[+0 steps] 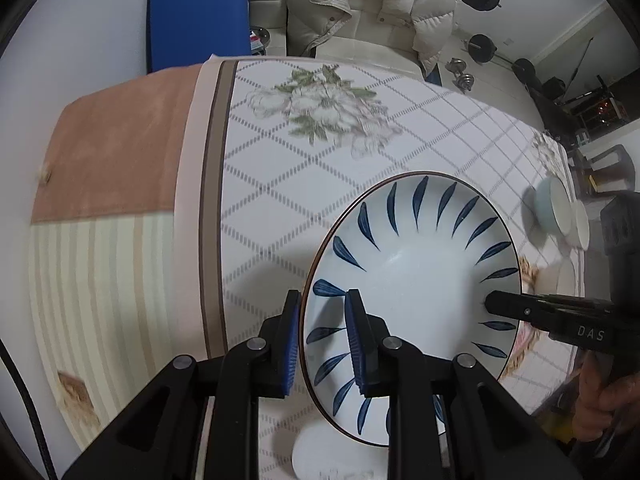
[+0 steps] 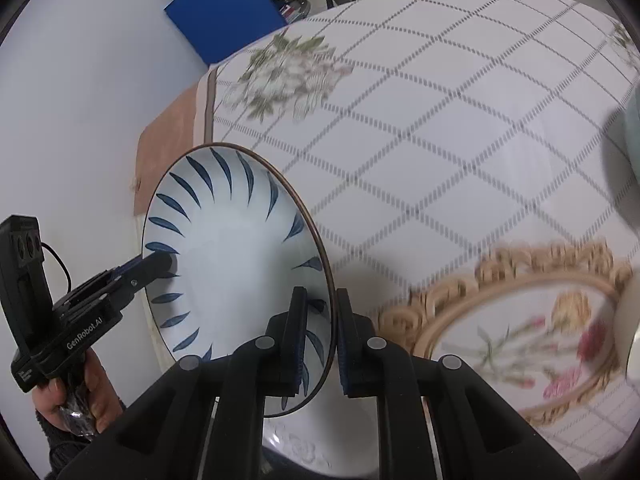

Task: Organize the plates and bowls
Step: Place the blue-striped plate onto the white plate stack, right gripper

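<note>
A white plate with blue leaf marks (image 1: pixel 416 276) is held above the table by both grippers at opposite rims. My left gripper (image 1: pixel 324 312) is shut on its near rim, one finger over and one under. My right gripper (image 2: pixel 322 308) is shut on the opposite rim of the same plate (image 2: pixel 236 248). Each gripper shows in the other's view, the right one (image 1: pixel 496 304) and the left one (image 2: pixel 160 264). A pale blue bowl (image 1: pixel 550 208) and a white bowl (image 1: pixel 582 226) stand at the far right of the table.
The table has a white diamond-pattern cloth with flowers (image 1: pixel 320 108). A white dish (image 1: pixel 336 456) lies below the plate near the front edge. A jacket hangs on a chair (image 1: pixel 368 12) behind the table. A blue panel (image 1: pixel 196 12) leans on the wall.
</note>
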The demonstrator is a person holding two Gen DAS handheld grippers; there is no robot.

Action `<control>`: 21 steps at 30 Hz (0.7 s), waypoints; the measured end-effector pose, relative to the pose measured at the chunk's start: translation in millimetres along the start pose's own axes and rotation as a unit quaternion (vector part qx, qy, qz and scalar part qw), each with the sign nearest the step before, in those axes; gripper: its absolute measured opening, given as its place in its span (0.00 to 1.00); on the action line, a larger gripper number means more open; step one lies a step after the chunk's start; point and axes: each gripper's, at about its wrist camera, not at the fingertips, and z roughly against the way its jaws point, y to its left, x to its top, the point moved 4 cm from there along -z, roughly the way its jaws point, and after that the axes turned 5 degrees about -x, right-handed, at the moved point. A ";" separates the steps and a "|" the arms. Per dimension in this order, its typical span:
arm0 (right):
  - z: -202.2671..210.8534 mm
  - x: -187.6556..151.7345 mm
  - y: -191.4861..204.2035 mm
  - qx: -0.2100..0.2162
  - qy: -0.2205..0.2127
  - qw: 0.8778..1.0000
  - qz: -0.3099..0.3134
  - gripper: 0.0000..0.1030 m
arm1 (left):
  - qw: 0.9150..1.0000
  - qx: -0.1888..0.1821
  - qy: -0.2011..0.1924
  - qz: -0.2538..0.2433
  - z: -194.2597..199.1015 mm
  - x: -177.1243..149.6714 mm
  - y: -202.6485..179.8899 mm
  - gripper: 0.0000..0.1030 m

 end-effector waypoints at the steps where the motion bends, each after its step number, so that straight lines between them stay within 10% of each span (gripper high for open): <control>1: 1.0 -13.8 0.0 0.000 0.002 1.000 0.002 0.15 | 1.000 0.000 0.000 0.002 2.3 -9.3 -0.6 0.19; 21: -44.8 -154.5 -41.8 -0.023 0.061 0.998 -0.009 0.15 | 0.996 -0.014 0.074 0.038 -39.9 -154.5 3.6 0.19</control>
